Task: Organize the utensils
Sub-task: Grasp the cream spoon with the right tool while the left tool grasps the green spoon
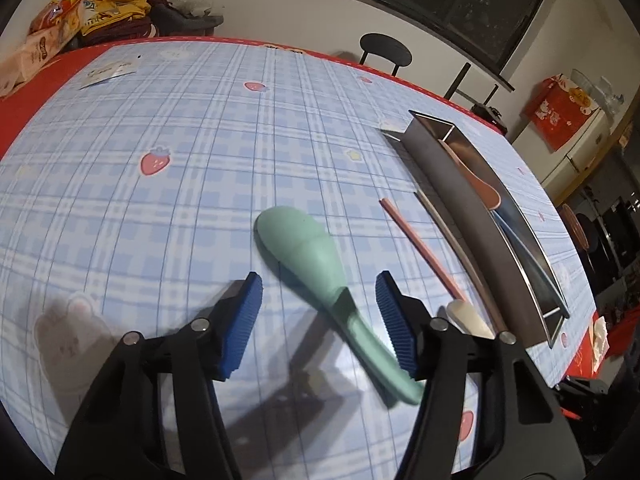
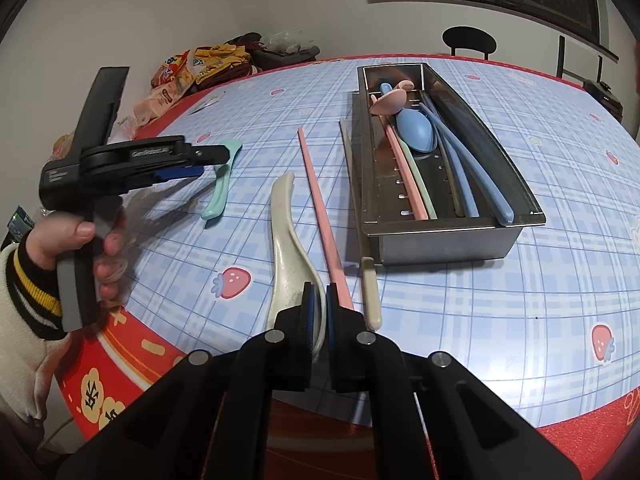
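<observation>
Green spoon (image 1: pixel 316 276) lies on the checked tablecloth (image 1: pixel 160 200), bowl down, handle running toward the camera between the left gripper (image 1: pixel 318 312) pads. Jaws about half open; right blue pad (image 1: pixel 394 320) looks to touch or sit just beside the handle, left pad (image 1: pixel 244 320) stands clear. No firm pinch visible.

From the right wrist, the same spoon (image 2: pixel 222 178) sits under the left gripper's (image 2: pixel 200 162) tip, a hand (image 2: pixel 80 240) in a striped cuff on its handle.

Just right of the spoon: white spoon (image 2: pixel 286 240), pink chopstick (image 2: pixel 320 216), beige chopstick (image 2: pixel 366 276), all loose on the cloth beside the steel tray (image 2: pixel 440 240).

Tray holds a blue spoon (image 2: pixel 416 130), a pink spoon (image 2: pixel 390 100), and pink, green and blue chopsticks.

Right gripper (image 2: pixel 320 304) jaws closed, nothing clearly held; it hovers over the white spoon's bowl end.

Table edge red (image 2: pixel 120 360). Snack bags (image 2: pixel 176 80) at the far corner.
</observation>
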### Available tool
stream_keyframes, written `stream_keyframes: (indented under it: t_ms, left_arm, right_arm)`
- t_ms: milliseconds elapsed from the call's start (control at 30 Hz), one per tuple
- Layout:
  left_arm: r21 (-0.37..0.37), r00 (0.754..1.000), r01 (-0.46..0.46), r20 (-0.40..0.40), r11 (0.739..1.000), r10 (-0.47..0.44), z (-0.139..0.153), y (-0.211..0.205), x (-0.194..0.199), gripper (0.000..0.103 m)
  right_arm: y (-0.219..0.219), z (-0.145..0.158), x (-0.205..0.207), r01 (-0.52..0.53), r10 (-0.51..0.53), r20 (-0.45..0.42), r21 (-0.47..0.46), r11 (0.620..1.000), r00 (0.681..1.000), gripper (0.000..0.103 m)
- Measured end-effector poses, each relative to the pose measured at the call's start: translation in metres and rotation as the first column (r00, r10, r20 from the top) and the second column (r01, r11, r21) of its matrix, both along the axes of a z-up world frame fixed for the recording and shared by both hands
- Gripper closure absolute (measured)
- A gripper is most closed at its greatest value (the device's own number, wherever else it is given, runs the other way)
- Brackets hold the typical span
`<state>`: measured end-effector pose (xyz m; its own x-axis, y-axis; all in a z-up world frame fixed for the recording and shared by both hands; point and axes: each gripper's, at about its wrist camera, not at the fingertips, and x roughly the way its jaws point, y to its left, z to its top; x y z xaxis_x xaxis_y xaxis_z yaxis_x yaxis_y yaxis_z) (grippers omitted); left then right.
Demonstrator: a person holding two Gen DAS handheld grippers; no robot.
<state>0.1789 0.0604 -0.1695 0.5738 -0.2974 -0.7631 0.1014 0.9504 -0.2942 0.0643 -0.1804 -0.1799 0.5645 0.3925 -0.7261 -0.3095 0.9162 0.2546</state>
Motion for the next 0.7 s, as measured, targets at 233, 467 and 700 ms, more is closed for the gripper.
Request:
stream_keyframes:
  t_ms: [233, 467, 700]
  left_arm:
    - [0.011, 1.000, -0.010, 0.002, 1.000, 0.010, -0.001, -0.003, 0.014, 0.065]
    - [0.005, 0.998, 0.057, 0.009, 0.998, -0.057, -0.004, -0.016, 0.015, 0.081]
    - [0.083, 0.992, 0.126, 0.019, 0.989, -0.128, -0.004, -0.037, 0.005, 0.091]
  right_arm:
    - [-0.002, -0.001, 0.001, -0.007, 0.007, -0.007, 0.017, 1.000, 1.000, 0.097]
    - [-0.003, -0.002, 0.002, -0.010, 0.010, -0.012, 0.028, 1.000, 1.000, 0.096]
    - [-0.002, -0.001, 0.000, -0.010, 0.010, -0.014, 0.030, 0.999, 1.000, 0.096]
